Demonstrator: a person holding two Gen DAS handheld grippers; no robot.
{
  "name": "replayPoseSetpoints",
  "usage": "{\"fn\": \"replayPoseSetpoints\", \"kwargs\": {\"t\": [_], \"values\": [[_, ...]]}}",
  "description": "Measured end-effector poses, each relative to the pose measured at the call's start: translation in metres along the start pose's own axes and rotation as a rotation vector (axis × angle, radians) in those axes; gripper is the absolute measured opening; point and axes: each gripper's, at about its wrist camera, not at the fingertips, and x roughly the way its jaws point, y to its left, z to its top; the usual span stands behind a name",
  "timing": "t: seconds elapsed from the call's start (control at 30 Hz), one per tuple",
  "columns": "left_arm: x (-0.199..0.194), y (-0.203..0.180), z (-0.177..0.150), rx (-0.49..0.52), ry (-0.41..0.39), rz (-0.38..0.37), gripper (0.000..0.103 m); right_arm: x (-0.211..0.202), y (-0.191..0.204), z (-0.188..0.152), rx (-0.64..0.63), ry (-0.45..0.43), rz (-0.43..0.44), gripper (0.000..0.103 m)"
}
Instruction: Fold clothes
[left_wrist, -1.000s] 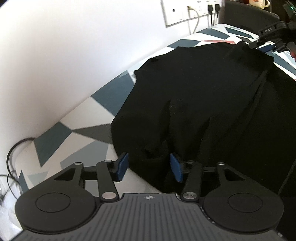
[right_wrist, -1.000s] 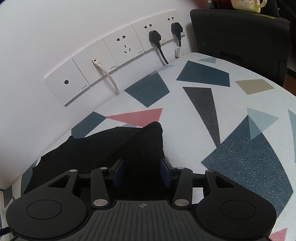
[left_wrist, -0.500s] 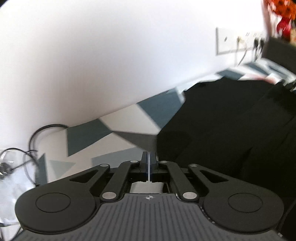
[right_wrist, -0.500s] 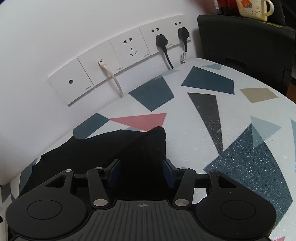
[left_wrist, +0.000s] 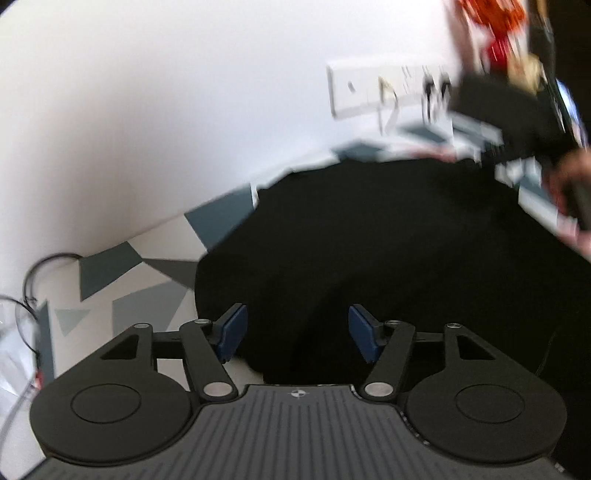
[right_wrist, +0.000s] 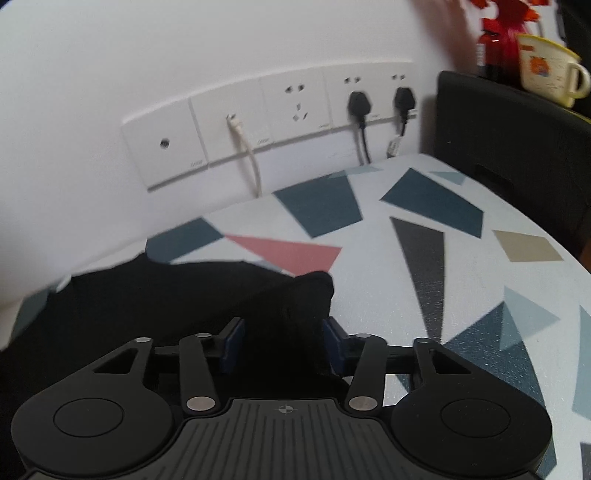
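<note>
Garment: a black garment (left_wrist: 369, 258) lies spread on the bench (right_wrist: 406, 236), its far edge close to the bench's back edge along the wall (left_wrist: 147, 110); detail of its shape is lost in the dark cloth.
Garment corner: in the right wrist view a rounded corner of the cloth (right_wrist: 314, 288) points toward the open middle of the bench, lying flat on the patterned top.
Left hand-held gripper (left_wrist: 294, 332): jaws spread wide, blue pads (left_wrist: 232, 330) well apart, nothing between them — the near edge of the garment lies below the gap, and the left pad sits over the bare bench just beside the cloth's left edge.
Right hand-held gripper (right_wrist: 282, 345): jaws apart, one blue pad (right_wrist: 233, 343) on each side of a raised fold of the black cloth; whether the pads touch the cloth I cannot tell.
Bench: white top with grey, teal, pink and tan triangles and quadrilaterals; bare to the right of the garment.
Wall: white, with a row of sockets (right_wrist: 273, 125) above the bench's back edge — two black plugs (right_wrist: 360, 105) and a pale cable (right_wrist: 247, 155) hang from them.
Back right corner: a black box (right_wrist: 517, 140) with a cream mug (right_wrist: 546, 70) on top.
Left edge: dark cables (left_wrist: 33, 273) loop beside the bench.
Person: a blurred hand (left_wrist: 569, 199) at the right of the left wrist view, over the garment's far side.
</note>
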Motion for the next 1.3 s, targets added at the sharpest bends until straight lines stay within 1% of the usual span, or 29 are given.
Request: {"fn": "replayPoseSetpoints", "kwargs": {"t": [0.03, 0.07, 0.1, 0.17, 0.27, 0.37, 0.43, 0.5, 0.53, 0.57, 0.63, 0.73, 0.8, 0.93, 0.97, 1.0, 1.07, 1.1, 1.13, 1.17, 1.3], "values": [[0.002, -0.002, -0.003, 0.002, 0.007, 0.04, 0.061, 0.003, 0.002, -0.001, -0.021, 0.011, 0.001, 0.029], [0.003, -0.005, -0.007, 0.003, 0.014, 0.08, 0.058, 0.004, 0.004, -0.001, -0.044, 0.011, -0.012, 0.017], [0.005, -0.007, -0.01, 0.005, 0.021, 0.119, 0.057, 0.004, 0.006, -0.002, -0.066, 0.009, -0.029, 0.01], [0.007, -0.009, -0.012, -0.002, 0.021, 0.141, 0.056, 0.001, 0.008, 0.0, -0.088, -0.005, -0.049, 0.012], [0.009, -0.01, -0.013, -0.016, 0.017, 0.151, 0.056, -0.01, 0.01, 0.0, -0.111, -0.05, -0.066, 0.033], [0.01, -0.011, -0.014, -0.03, 0.013, 0.162, 0.056, -0.02, 0.014, 0.001, -0.158, -0.103, -0.035, 0.032], [0.012, -0.012, -0.015, -0.039, 0.011, 0.169, 0.056, -0.02, 0.013, 0.002, -0.158, -0.109, 0.023, 0.033], [0.013, -0.013, -0.016, -0.048, 0.008, 0.176, 0.056, -0.015, 0.012, 0.004, -0.15, -0.097, 0.073, 0.033], [0.013, -0.013, -0.016, -0.053, 0.007, 0.179, 0.051, -0.011, 0.011, 0.004, -0.149, -0.086, 0.079, 0.033], [0.014, -0.011, -0.018, -0.072, 0.017, 0.191, 0.043, -0.006, 0.009, 0.003, -0.15, -0.072, 0.078, 0.034], [0.016, -0.002, -0.023, -0.128, 0.05, 0.224, 0.036, 0.002, 0.006, 0.001, -0.141, -0.045, 0.065, 0.034], [0.016, 0.011, -0.032, -0.221, 0.079, 0.226, 0.036, 0.007, -0.008, -0.001, -0.087, -0.011, 0.07, 0.034], [0.016, 0.009, -0.032, -0.21, 0.078, 0.239, 0.036, 0.008, -0.012, -0.002, -0.094, 0.0, 0.074, 0.032], [0.015, -0.005, -0.026, -0.133, 0.053, 0.27, 0.036, -0.001, -0.006, -0.002, -0.167, -0.054, 0.057, 0.032], [0.015, -0.008, -0.025, -0.121, 0.053, 0.269, 0.036, 0.0, -0.004, -0.002, -0.174, -0.052, 0.063, 0.032], [0.016, -0.01, -0.025, -0.12, 0.056, 0.266, 0.036, 0.001, -0.004, -0.002, -0.177, -0.043, 0.07, 0.032], [0.019, -0.007, -0.027, -0.153, 0.075, 0.271, 0.036, 0.005, -0.002, -0.003, -0.184, -0.025, 0.074, 0.032], [0.02, -0.004, -0.028, -0.173, 0.086, 0.274, 0.036, 0.008, -0.001, -0.003, -0.187, -0.014, 0.066, 0.029], [0.02, -0.001, -0.03, -0.197, 0.092, 0.276, 0.037, 0.01, -0.001, -0.003, -0.189, -0.006, 0.059, 0.023], [0.02, 0.003, -0.033, -0.222, 0.096, 0.277, 0.039, 0.009, -0.003, -0.003, -0.181, -0.011, 0.058, 0.006], [0.02, 0.013, -0.036, -0.268, 0.104, 0.27, 0.043, 0.003, -0.009, 0.002, -0.138, -0.06, 0.054, 0.006]]}}
